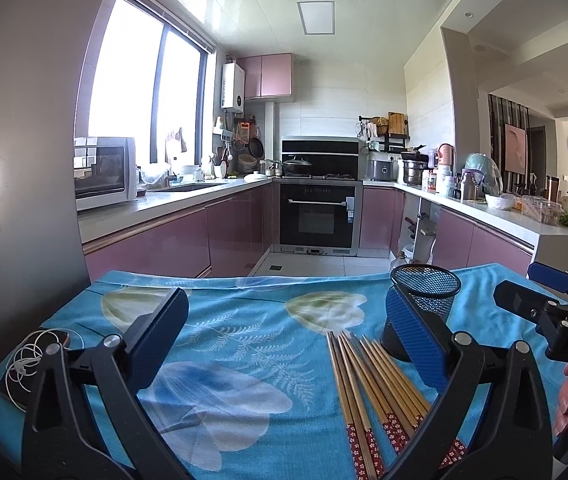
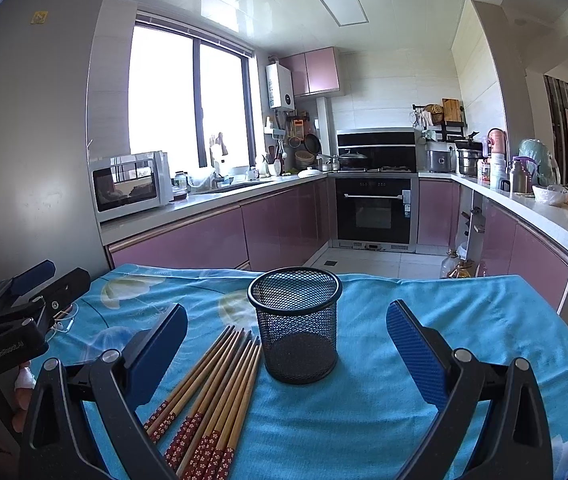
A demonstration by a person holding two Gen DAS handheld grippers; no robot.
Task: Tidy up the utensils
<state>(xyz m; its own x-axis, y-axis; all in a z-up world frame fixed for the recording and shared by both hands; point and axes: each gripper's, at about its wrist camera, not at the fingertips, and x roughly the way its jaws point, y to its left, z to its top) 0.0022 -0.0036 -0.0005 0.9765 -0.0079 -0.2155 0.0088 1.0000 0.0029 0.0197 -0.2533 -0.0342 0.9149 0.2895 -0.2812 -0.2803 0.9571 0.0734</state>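
Note:
Several bamboo chopsticks [image 2: 212, 392] with red patterned ends lie bunched on the blue floral cloth, just left of an upright, empty black mesh cup [image 2: 296, 324]. My right gripper [image 2: 287, 344] is open and empty, its jaws wide either side of the cup and chopsticks, above the cloth. My left gripper [image 1: 284, 336] is open and empty over the cloth's middle; the chopsticks [image 1: 376, 392] lie by its right finger [image 1: 416, 340], which partly hides the cup [image 1: 424, 300]. Each gripper shows at the edge of the other's view.
The blue cloth [image 2: 424, 320] covers a small table whose far edge drops to the kitchen floor. A phone with a white coiled cable [image 1: 32, 360] lies at the table's left end. Pink cabinets, a counter and an oven stand beyond.

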